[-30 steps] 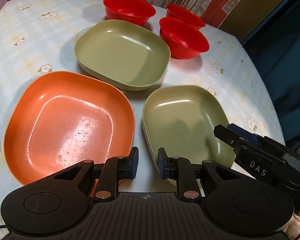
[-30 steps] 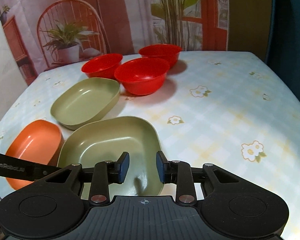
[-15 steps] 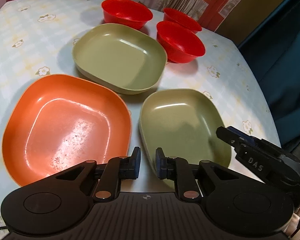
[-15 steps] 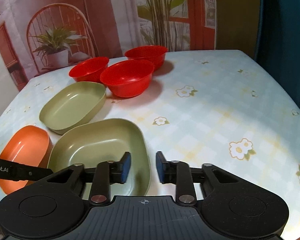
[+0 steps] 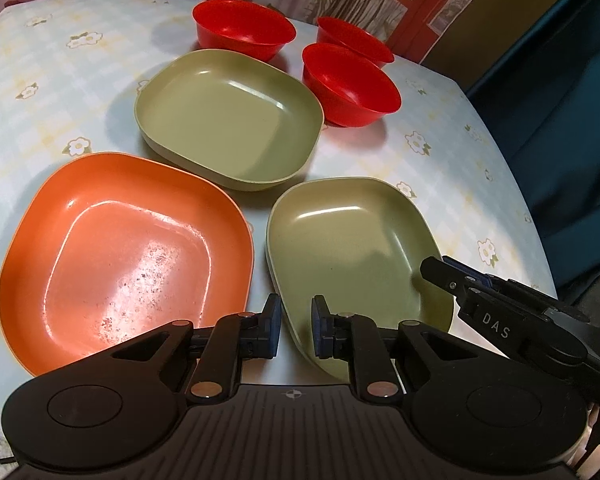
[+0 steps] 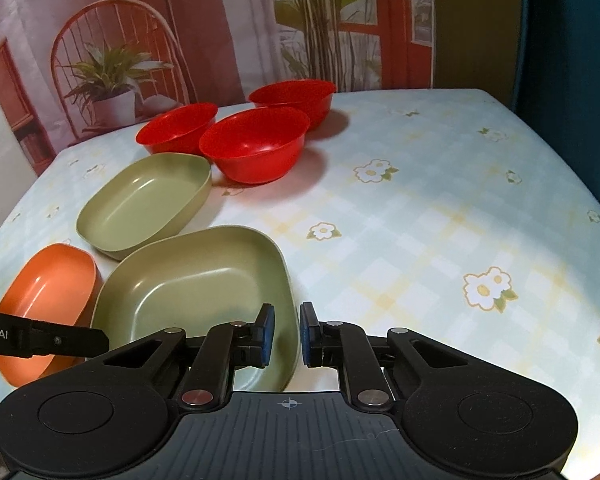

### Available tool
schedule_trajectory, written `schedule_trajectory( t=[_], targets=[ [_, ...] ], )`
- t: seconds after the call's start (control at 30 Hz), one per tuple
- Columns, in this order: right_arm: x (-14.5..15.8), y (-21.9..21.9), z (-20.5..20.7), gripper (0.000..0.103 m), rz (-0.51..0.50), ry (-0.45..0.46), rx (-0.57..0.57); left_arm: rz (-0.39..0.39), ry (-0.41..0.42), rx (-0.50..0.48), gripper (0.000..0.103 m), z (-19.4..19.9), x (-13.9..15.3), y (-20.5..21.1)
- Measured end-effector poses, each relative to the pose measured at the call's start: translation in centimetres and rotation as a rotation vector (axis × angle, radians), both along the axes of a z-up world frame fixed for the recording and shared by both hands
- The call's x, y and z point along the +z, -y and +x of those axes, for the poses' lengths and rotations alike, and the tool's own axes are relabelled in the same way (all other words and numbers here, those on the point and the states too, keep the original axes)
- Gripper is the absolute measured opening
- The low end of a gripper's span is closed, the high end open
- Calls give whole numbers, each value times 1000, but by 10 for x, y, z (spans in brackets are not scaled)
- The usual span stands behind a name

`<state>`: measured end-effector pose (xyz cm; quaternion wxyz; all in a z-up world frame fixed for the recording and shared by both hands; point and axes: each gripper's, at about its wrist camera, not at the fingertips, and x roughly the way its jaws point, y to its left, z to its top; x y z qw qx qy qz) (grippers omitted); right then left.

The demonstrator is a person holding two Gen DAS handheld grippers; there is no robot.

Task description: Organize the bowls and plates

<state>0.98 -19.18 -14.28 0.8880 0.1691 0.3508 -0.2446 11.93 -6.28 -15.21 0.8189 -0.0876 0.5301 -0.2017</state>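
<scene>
An orange plate (image 5: 124,256) lies near left, a green plate (image 5: 352,252) near right, and a second green plate (image 5: 228,120) behind them. Three red bowls (image 5: 242,28) (image 5: 350,84) (image 5: 356,38) stand at the back. My left gripper (image 5: 296,330) hovers over the near green plate's left rim, jaws slightly apart, empty. My right gripper (image 6: 287,334) straddles the near green plate's (image 6: 204,284) right rim, jaws narrowly apart around it; it also shows in the left wrist view (image 5: 452,276). The right wrist view also shows the orange plate (image 6: 48,300), far green plate (image 6: 148,200) and bowls (image 6: 256,144).
A floral checked tablecloth (image 6: 420,220) covers the table; its right half is bare cloth. A printed backdrop (image 6: 180,20) stands behind the table. A dark blue curtain (image 5: 560,100) hangs to the right.
My right gripper has shifted right so the near green plate's right rim now lies between its jaws, and the jaws have narrowed. My left gripper has drifted slightly.
</scene>
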Motion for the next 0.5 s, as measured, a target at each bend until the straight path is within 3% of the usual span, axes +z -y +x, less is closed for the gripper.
schedule_trajectory(
  t=[0.5],
  targets=[
    [13,-2,-8,13,-25,46,-9,-21,68,-26,17,-4,12,1]
  ],
)
